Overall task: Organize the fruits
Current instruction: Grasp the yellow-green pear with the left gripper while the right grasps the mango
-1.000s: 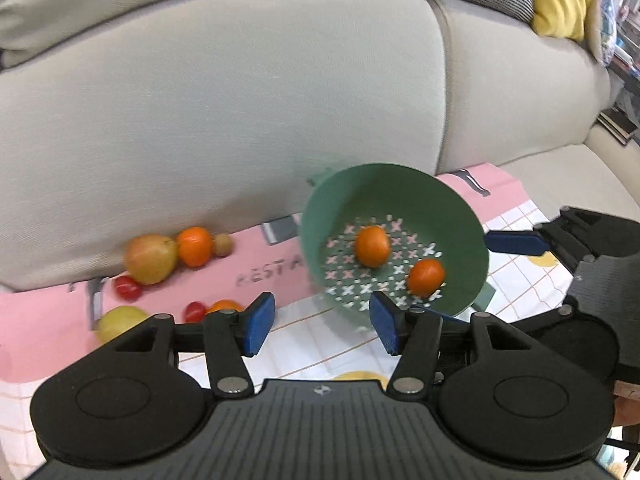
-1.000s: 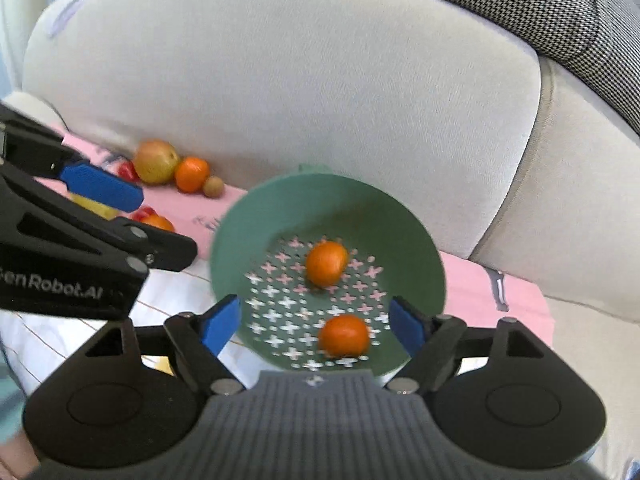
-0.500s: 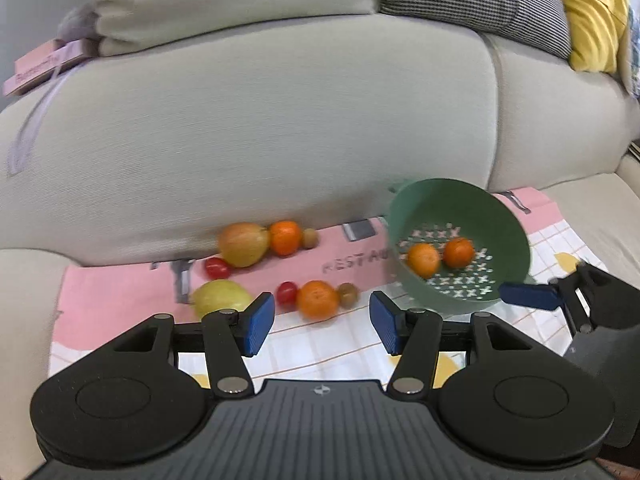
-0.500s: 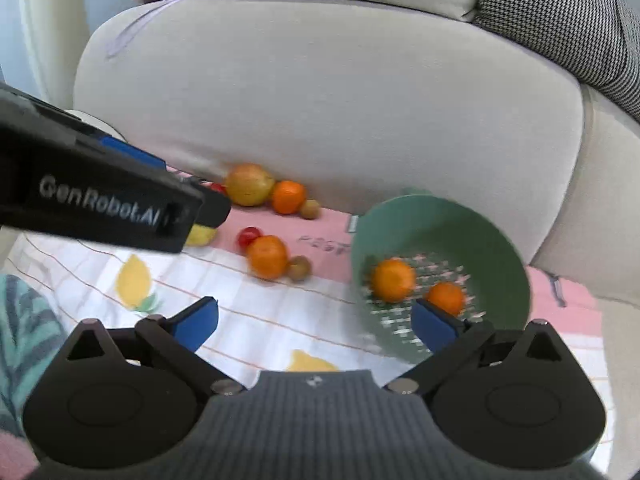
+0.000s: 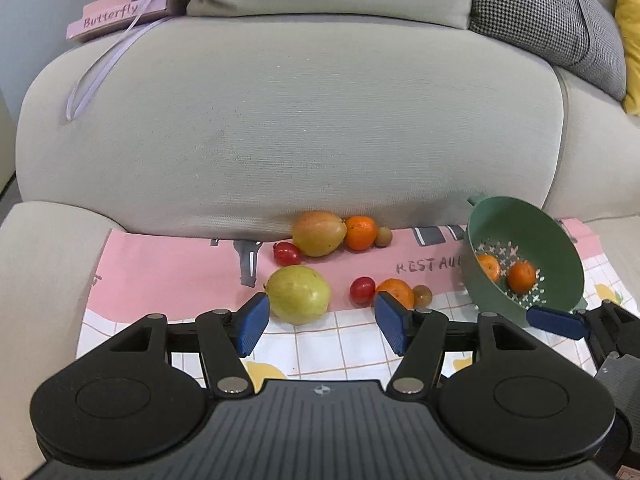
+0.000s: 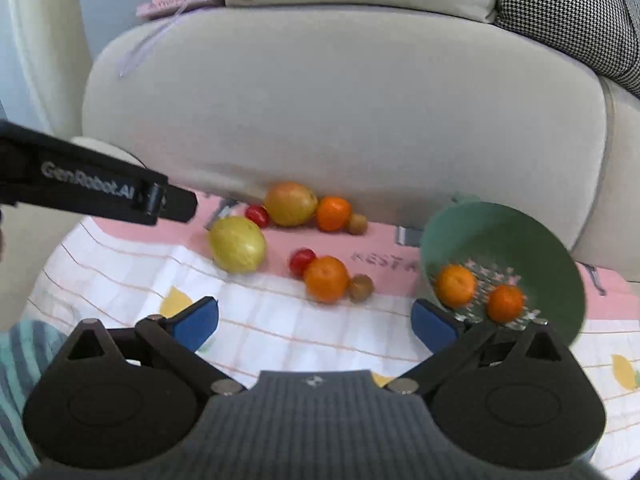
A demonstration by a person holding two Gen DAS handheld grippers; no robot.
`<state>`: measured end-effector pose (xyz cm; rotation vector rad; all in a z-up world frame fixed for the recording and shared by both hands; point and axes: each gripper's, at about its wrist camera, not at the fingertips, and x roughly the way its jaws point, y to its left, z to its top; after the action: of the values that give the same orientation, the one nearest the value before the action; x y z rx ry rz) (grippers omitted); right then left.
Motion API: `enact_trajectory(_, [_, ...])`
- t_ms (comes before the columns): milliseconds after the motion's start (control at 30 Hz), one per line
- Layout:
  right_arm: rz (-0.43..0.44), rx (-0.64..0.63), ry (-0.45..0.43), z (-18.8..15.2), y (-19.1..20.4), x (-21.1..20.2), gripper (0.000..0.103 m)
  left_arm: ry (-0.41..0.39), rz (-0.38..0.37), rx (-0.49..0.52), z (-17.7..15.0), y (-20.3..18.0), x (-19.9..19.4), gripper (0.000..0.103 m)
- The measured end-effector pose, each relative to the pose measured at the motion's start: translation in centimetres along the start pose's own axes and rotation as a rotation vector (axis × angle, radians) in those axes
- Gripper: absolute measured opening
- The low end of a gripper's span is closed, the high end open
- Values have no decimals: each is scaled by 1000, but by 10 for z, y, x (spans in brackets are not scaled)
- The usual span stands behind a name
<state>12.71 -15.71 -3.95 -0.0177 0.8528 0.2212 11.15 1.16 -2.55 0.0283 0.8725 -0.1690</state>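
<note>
A green colander (image 5: 560,240) (image 6: 520,232) leans against the sofa back at the right, with two oranges (image 5: 521,276) (image 6: 456,285) inside. Loose fruit lies on the cloth: a yellow-green pear-like fruit (image 5: 298,294) (image 6: 237,244), a reddish-yellow fruit (image 5: 318,233), oranges (image 5: 360,233) (image 6: 326,279), red tomatoes (image 5: 362,289) (image 6: 301,261) and small brown fruits (image 5: 422,295). My left gripper (image 5: 320,324) hovers short of the yellow-green fruit, jaws opening, nothing between them. My right gripper (image 6: 316,322) stands wide open and empty, near the colander's lower rim.
A pink and white checked cloth (image 5: 160,272) covers the sofa seat. The beige sofa back (image 5: 300,120) rises right behind the fruit. A pink "Butterfly" box (image 5: 116,16) sits on top at the left. A striped sleeve (image 6: 20,360) shows at lower left.
Both grippers swung left from the colander toward the loose fruit. The right jaws spread wider, and the left jaws widened a little.
</note>
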Motion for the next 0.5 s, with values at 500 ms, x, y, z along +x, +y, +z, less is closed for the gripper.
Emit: enact_trajectory(500, [6,-86,9,18,-4,42,65,56,-89,-117,1,29,56,71])
